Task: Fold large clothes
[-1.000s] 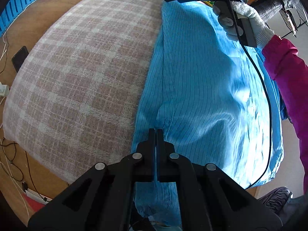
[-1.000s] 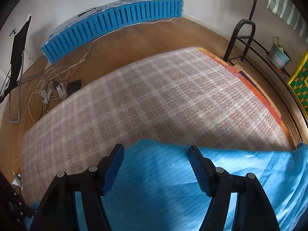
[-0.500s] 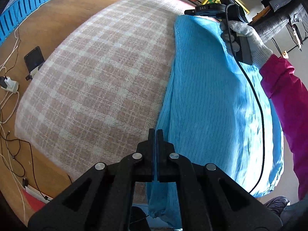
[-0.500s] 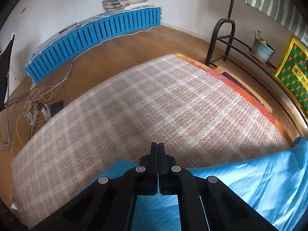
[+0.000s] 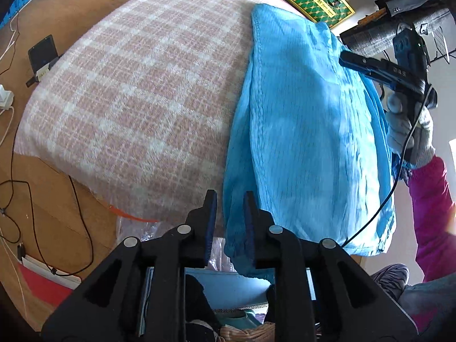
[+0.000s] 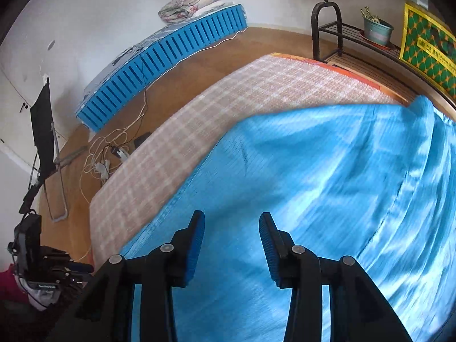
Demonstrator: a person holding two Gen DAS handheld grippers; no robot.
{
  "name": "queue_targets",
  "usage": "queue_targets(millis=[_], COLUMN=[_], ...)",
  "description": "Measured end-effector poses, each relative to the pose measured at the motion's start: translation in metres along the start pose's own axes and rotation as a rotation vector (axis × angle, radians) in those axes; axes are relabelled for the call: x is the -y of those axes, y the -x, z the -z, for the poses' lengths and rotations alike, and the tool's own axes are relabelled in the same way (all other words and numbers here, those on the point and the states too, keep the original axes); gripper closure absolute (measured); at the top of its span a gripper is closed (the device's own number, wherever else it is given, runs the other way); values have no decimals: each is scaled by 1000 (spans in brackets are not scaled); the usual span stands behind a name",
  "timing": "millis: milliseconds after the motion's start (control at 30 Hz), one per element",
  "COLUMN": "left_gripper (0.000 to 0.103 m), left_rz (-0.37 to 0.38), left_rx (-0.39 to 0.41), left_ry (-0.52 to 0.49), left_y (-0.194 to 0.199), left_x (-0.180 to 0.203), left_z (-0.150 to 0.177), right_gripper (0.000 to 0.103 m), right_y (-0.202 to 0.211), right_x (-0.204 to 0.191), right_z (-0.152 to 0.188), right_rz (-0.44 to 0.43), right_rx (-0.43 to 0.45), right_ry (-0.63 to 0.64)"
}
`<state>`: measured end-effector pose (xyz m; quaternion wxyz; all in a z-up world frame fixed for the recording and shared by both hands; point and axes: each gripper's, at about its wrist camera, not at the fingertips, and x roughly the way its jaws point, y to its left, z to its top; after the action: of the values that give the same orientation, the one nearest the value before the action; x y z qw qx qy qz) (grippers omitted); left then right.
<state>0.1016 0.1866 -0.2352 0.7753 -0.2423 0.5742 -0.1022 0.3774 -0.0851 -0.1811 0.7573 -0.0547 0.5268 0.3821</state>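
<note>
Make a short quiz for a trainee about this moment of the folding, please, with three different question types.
1. True or false: the blue garment lies on a plaid blanket.
2. The left gripper is: A) clamped on cloth, B) open.
3. Fill in: the potted plant stands on a black ___.

Key:
1. True.
2. B; its jaws have just been opening, as have those of the right gripper over the garment.
3. Rack.
</note>
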Motion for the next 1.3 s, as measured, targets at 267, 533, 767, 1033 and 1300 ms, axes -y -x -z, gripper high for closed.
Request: queue_targets(millis=[267,533,767,1033,1300], left_gripper=[85,85,85,77,103], left_rz=[102,232,54,63,40], left_rx=[-35,-125,-27,-50,22], left_ry=[-6,-42,-80,-129,-110], left_y=[-3,-6,7,-15,1], left_x=[5,30,24,29,28], left_z=[7,13,5,10,1], right_gripper=[62,64,64,64,36], right_y=[-22,-47,-46,-40,12], right_x=[-60,-56,-61,-52,6], right_z=[86,90,91,93,126], right_rz=[91,164,190,155,214], right_rx=[-117,-115,-117,-107,22], right_ry=[83,16,35,-32,-319])
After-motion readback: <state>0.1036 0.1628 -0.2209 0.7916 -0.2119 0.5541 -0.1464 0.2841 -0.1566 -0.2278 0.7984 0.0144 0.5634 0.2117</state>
